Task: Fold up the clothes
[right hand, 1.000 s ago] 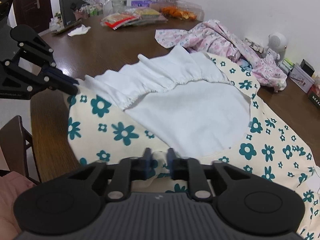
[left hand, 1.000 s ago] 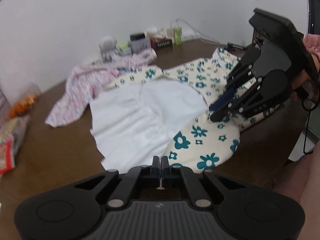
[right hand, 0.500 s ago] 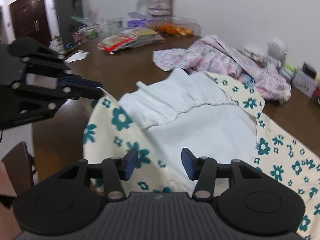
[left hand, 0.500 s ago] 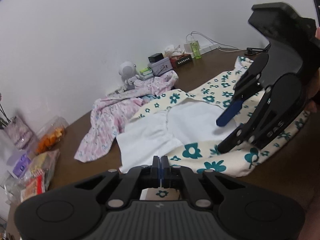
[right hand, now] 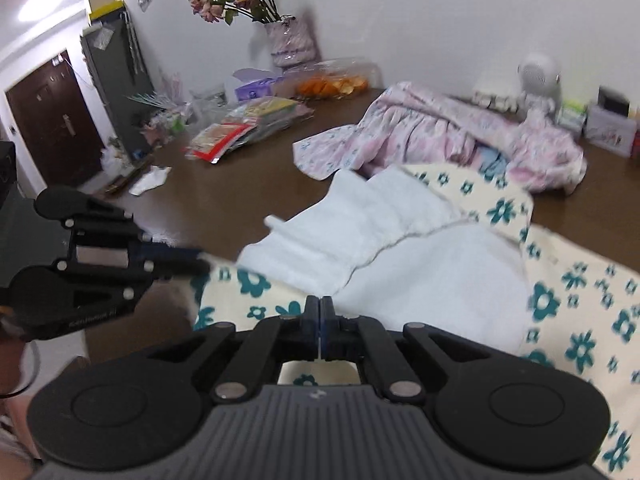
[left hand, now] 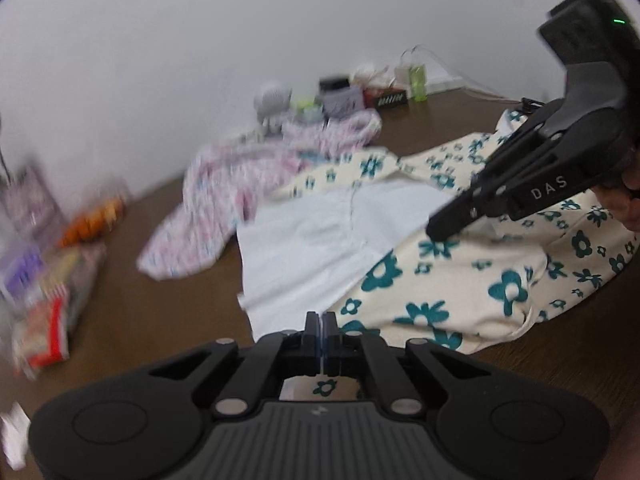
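A cream garment with teal flowers [left hand: 480, 280] lies spread on the brown table [left hand: 140, 320], its white lining [left hand: 320, 248] turned up in the middle. My left gripper [left hand: 321, 320] is shut on the garment's near edge; the right wrist view shows the left gripper [right hand: 202, 262] at the cloth's left corner. My right gripper [right hand: 321, 308] is shut on the floral garment [right hand: 580, 300] beside the white lining [right hand: 440, 280]. From the left wrist view the right gripper [left hand: 438, 232] has its tip on the fold where floral cloth meets lining.
A crumpled pink garment [right hand: 440, 132] lies behind the floral one. Snack packets [right hand: 240, 128] and a tray of orange food [right hand: 332, 86] sit at the far left. A vase of flowers [right hand: 288, 40], a round white device [right hand: 538, 76] and small boxes [left hand: 360, 96] line the wall.
The right gripper's jaws opened wide, then closed again on the floral cloth. Both grippers shifted sideways, and the near floral edge now covers more of the white lining.
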The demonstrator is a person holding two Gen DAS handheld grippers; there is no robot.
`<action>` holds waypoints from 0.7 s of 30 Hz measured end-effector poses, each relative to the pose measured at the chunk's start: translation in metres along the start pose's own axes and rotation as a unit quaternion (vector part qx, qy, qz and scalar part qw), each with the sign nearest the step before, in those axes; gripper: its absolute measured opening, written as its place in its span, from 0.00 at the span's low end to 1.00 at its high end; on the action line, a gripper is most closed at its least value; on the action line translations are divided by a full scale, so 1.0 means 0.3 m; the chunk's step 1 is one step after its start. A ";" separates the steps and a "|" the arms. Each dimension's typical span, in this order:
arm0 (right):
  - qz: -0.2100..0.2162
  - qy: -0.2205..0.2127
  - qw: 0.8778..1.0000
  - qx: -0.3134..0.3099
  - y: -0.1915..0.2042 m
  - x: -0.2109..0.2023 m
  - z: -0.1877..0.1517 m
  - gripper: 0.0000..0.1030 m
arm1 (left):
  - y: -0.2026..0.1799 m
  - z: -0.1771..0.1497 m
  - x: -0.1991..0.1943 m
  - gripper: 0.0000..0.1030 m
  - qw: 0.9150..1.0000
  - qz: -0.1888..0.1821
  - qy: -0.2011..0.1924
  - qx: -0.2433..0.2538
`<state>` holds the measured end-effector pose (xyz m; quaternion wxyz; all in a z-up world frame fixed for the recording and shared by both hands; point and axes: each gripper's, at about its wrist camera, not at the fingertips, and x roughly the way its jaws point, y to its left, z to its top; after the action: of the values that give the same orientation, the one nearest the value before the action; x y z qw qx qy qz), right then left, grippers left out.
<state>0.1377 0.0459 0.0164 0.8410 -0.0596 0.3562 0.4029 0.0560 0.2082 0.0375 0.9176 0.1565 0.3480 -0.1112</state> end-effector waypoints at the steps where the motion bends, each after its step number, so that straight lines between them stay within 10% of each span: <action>1: -0.012 0.002 1.000 -0.009 0.010 0.024 0.004 0.00 | 0.011 -0.009 0.022 0.00 1.000 -0.003 0.011 -0.015; 7: -0.019 0.031 0.999 -0.022 0.036 0.128 -0.027 0.01 | 0.056 -0.058 0.062 0.11 0.996 -0.010 0.037 -0.080; 15: -0.011 0.038 0.999 0.010 0.008 0.141 -0.054 0.04 | 0.037 0.034 -0.075 0.28 0.987 -0.095 -0.071 -0.107; 21: -0.013 -0.034 0.991 0.126 -0.085 -0.052 -0.065 0.26 | -0.098 0.031 0.066 0.18 0.993 -0.102 -0.003 -0.062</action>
<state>0.1386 0.0114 0.0072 0.8585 0.0557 0.3747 0.3456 0.0670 0.1758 0.0245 0.9106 0.0630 0.3654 -0.1827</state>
